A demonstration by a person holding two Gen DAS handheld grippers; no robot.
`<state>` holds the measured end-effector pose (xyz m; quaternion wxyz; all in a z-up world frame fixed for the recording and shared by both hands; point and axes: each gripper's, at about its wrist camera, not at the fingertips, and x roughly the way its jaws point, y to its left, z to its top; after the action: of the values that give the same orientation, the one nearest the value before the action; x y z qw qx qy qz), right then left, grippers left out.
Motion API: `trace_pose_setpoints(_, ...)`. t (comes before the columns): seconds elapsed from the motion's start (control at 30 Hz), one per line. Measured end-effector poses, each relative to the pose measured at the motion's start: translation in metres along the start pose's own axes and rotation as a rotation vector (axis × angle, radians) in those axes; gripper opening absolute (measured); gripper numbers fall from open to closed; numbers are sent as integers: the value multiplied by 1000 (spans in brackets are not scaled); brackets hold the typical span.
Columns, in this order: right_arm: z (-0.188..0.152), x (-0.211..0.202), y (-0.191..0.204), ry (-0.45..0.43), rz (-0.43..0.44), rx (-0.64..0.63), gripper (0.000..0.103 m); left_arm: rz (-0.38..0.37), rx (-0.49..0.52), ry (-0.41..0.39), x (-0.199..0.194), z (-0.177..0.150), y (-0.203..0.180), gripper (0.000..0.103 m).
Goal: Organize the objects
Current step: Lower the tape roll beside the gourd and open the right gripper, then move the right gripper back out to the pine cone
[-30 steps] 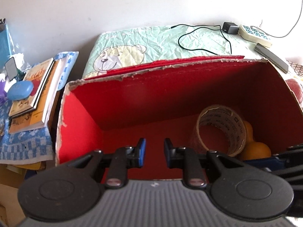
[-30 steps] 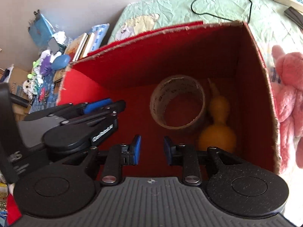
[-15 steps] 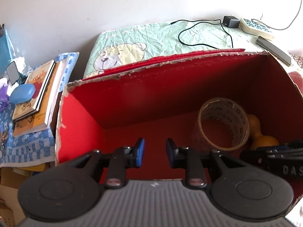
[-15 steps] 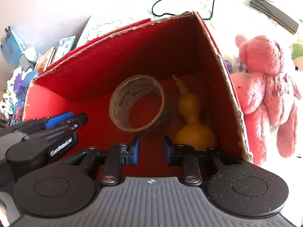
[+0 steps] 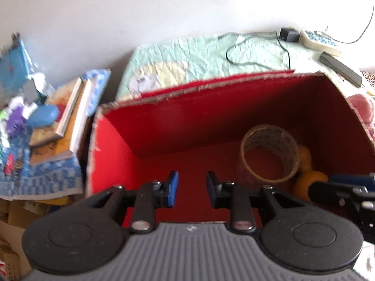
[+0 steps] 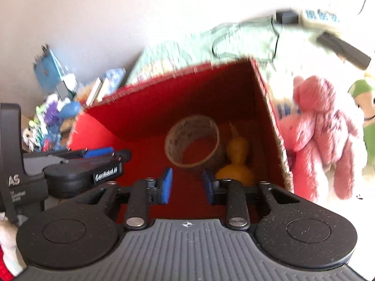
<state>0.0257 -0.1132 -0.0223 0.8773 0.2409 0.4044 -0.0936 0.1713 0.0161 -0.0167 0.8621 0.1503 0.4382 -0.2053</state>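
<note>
A red cardboard box [image 5: 187,126] [image 6: 150,114] stands open on the bed. Inside at its right lie a roll of brown tape [image 5: 269,152] [image 6: 192,140] and a yellow gourd [image 5: 309,178] [image 6: 236,161]. My left gripper [image 5: 191,188] hovers over the box's near edge, its blue pads apart with nothing between them. My right gripper [image 6: 186,185] hangs above the box near the tape and gourd; its jaws are opening and hold nothing. Each gripper shows at the edge of the other's view.
A pink plush bear [image 6: 321,126] and a green plush [image 6: 365,107] lie right of the box. Books [image 5: 68,121] and small toys [image 5: 42,116] pile up on the left. A cable [image 5: 257,53], charger, remote and white keypad lie on the quilt behind.
Both grippers have risen and drawn back from the box. The right one swung right, then back left, and its pads spread wider. The left pads parted slightly.
</note>
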Motion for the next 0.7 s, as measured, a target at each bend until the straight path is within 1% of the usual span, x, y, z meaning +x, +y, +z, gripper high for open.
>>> trace_pose_setpoints(0.03,-1,-4,-1,-27,7,-6,45,11,0,-15,-8,-1,-2,30)
trace_pose_setpoints(0.1,-4,-11,-1,-69,9,-17,46,26,-8,-30,-20,-5,-3,30)
trace_pose_setpoints(0.2,-6,-15,2,-97,8,-40,47,44,-36,-32,-35,-13,-2,30)
trace_pose_setpoints(0.3,-7,-20,-1,-84,35,-62,47,51,-88,-10,-47,-25,1,30)
trace_pose_setpoints(0.43,-14,-35,-4,-73,104,-75,47,83,-136,11,-65,-42,-1,31)
trace_pose_setpoints(0.5,-18,-43,-6,-61,137,-83,47,101,-154,11,-75,-52,-6,32)
trace_pose_setpoints(0.57,-26,-51,-6,-51,167,-101,47,149,-153,-26,-87,-60,-12,33)
trace_pose_setpoints(0.6,-31,-56,-6,-46,180,-114,47,169,-154,-26,-93,-62,-15,33)
trace_pose_setpoints(0.67,-38,-64,-7,-44,192,-131,47,158,-166,-24,-102,-66,-21,35)
trace_pose_setpoints(0.7,-42,-67,-9,-42,200,-138,47,162,-168,-27,-107,-69,-24,38)
